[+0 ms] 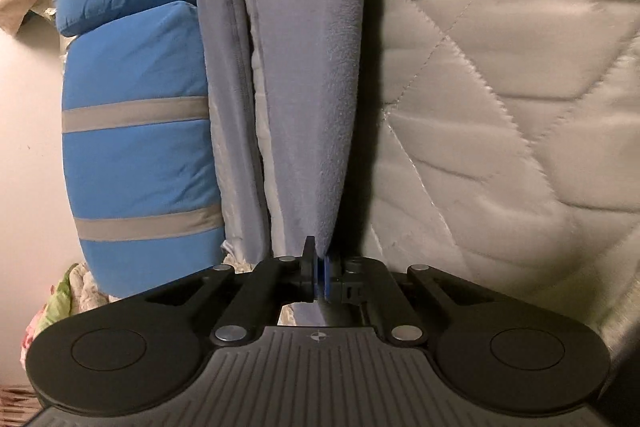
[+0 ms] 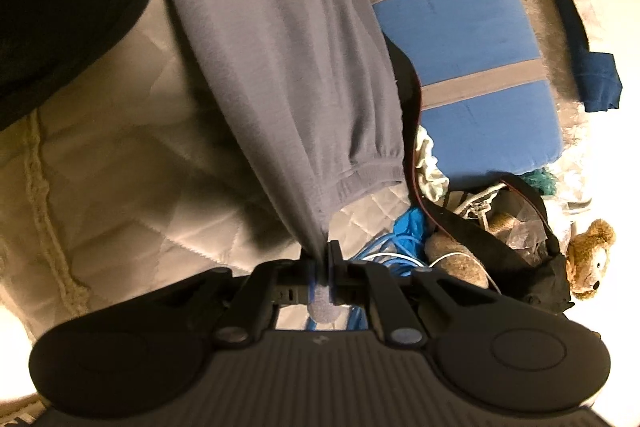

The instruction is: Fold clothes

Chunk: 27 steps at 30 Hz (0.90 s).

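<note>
Gripping the grey sweatpants (image 1: 296, 75) between clamped pads, the left gripper (image 1: 320, 273) and right gripper (image 2: 322, 277) hold them above the quilted mattress (image 1: 500, 87), folding seemingly barely begun.

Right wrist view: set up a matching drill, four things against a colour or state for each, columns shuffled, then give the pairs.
Things:
1. grey sweatpants
2. striped cushion
3. teddy bear
4. quilted mattress cover

Colour or state:
A. brown, lying at the right edge
B. cream, stitched in diamonds
C. pinched in the right gripper
D. blue with grey bands

Pairs: 1-C, 2-D, 3-A, 4-B
</note>
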Available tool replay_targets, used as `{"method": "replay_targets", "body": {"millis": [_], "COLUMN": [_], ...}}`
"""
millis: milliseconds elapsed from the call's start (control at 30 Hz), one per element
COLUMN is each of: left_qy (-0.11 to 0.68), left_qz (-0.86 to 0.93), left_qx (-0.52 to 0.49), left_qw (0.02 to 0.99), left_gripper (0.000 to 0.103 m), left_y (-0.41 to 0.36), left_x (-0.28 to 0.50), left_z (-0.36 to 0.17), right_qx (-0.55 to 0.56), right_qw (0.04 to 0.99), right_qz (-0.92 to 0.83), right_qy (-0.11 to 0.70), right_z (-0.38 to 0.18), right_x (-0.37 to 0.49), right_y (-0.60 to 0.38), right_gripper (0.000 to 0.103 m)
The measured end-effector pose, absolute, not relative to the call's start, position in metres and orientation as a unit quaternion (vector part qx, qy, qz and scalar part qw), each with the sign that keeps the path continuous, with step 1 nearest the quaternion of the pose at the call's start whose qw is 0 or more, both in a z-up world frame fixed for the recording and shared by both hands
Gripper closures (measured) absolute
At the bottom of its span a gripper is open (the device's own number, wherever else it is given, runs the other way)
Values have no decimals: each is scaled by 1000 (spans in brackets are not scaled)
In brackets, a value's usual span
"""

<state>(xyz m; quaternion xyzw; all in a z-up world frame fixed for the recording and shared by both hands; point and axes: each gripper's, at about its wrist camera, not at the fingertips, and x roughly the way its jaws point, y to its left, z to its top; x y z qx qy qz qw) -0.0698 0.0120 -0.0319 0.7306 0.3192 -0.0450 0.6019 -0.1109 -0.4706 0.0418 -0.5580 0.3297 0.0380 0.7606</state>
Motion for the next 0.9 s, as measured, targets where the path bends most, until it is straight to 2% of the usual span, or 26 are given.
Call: {"method": "replay_targets", "body": {"millis": [400,733,767,833,867,900], "left_qy": [333,337,336,334,336,335], "left_qz": [-70,-70,-71,-62,-58,-52], "left_qx": [736,735,736,731,727,724], "left_qw": [586,584,584,591,595,600], "left_gripper": [101,100,98,98,96,95], "left_y": [17,15,15,17,18,20], "left_x": [-110,-113,-112,-109,-108,-106], "left_z": [-28,-37,-38,-38,-37,-37], "right_qx": [-563,-579,-582,-573,-569,-564], "right_qw": [751,735,734,739,741,746], "right_qz": [54,57,55,43,38,33], "right_qy": [340,348,347,351,353,354], "right_z": [32,16,14,16,16,19], "right_x": [-127,-141,-141,-139,-138,-138], "right_y": [-476,-472,-471,-471,-471,-472], "right_gripper": [99,98,80,67,54,48]}}
